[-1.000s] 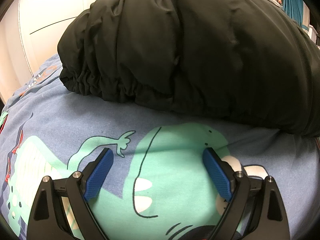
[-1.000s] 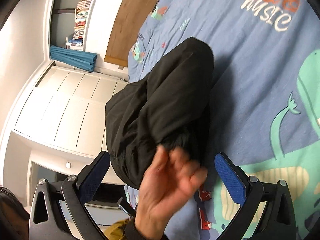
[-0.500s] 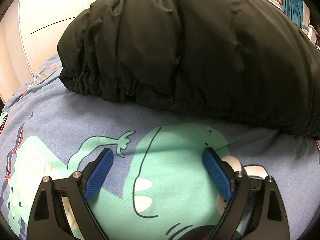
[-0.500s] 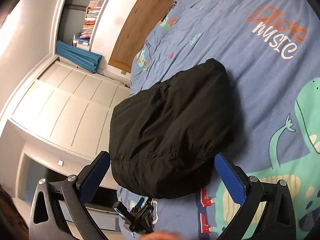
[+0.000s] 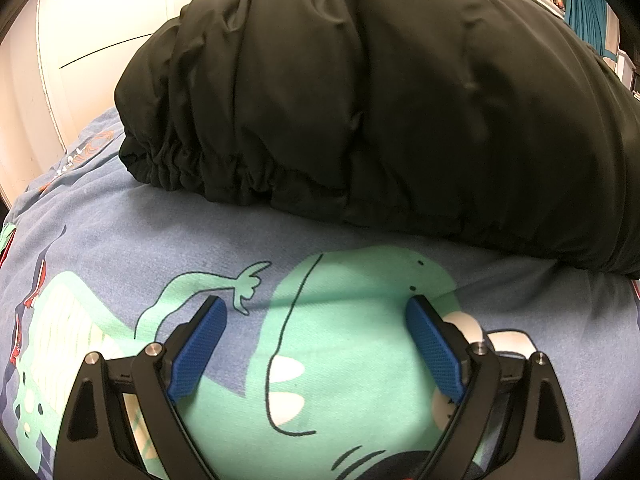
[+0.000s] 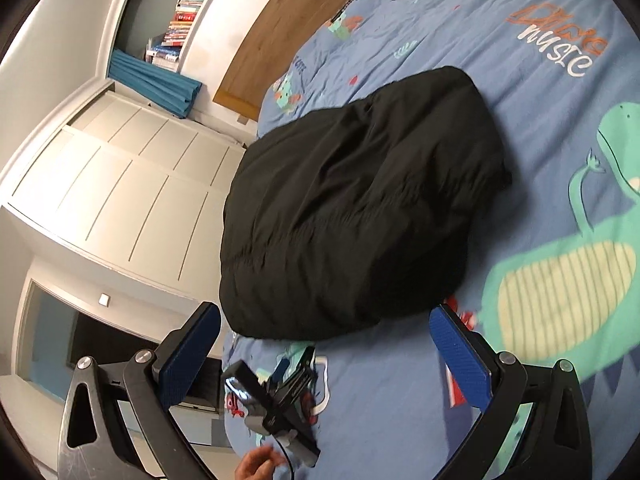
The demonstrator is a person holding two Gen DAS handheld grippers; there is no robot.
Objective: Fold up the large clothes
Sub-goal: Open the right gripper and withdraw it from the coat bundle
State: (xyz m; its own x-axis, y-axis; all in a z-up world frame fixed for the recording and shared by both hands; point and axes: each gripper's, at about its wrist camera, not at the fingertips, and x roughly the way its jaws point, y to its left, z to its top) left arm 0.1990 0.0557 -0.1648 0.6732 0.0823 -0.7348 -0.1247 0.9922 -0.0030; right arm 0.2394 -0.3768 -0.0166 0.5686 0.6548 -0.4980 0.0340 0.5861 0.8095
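Gaping wide, left gripper [image 5: 316, 330] resting on blue dinosaur-print bedspread [image 5: 120, 248], gripping nothing; right gripper [image 6: 326, 338] likewise spread and empty, hovering above. Lying bundled just ahead of both: puffy black padded jacket [image 5: 380, 100], elasticated hem nearest the left jaws. Lying below the right jaws: a hand [image 6: 256, 464] by a black handheld device [image 6: 272, 408]. Risking slippery, springy padding puffing back open.
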